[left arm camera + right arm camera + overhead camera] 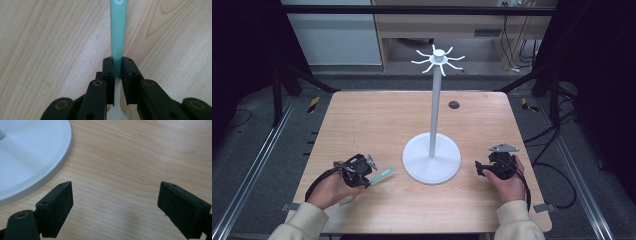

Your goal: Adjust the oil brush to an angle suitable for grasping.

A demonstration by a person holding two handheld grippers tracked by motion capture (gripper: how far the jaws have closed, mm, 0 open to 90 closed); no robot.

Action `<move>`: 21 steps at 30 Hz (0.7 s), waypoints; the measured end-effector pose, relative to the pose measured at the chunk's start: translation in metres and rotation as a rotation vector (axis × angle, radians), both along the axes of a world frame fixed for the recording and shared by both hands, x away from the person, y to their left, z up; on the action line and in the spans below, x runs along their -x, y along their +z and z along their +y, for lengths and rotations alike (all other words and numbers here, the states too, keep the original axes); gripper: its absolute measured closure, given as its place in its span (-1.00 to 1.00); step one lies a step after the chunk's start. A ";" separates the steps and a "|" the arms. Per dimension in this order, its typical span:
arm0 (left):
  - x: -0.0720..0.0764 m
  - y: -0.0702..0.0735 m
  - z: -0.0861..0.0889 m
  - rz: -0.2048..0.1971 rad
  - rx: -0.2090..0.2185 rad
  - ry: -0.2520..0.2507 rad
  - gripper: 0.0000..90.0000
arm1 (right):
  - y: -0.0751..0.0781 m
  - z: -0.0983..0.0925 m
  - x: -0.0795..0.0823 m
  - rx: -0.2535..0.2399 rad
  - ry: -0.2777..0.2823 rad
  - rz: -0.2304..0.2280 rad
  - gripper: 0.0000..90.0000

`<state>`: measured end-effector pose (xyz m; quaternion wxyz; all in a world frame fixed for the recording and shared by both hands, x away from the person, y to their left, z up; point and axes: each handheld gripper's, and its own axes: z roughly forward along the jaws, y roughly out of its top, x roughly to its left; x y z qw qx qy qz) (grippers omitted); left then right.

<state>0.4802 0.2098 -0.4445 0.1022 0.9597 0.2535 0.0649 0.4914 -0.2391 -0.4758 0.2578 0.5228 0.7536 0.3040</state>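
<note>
White hook stand (432, 127) mid wood table (372, 117)

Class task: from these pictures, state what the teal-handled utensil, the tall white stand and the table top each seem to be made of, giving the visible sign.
Teal-handled utensil: probably plastic; smooth, matt, evenly coloured, slightly translucent.
Tall white stand: likely painted metal or plastic; a uniform white satin surface with a soft sheen on its round base.
Table top: wood or wood-look laminate; a pale grain pattern, flat and low-gloss.

Tall white metal hook stand (432, 150) sits mid-way on the light wooden surface (377, 120), blocking the middle; bare wood all around it.
</note>
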 end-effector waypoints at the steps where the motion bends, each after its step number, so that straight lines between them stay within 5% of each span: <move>1: 0.000 0.001 0.001 -0.004 0.005 0.002 0.81 | 0.000 0.000 0.000 0.000 0.000 0.000 -0.70; 21: 0.004 0.047 0.017 -0.107 0.165 0.046 0.81 | 0.000 0.000 0.000 0.001 -0.003 0.001 -0.70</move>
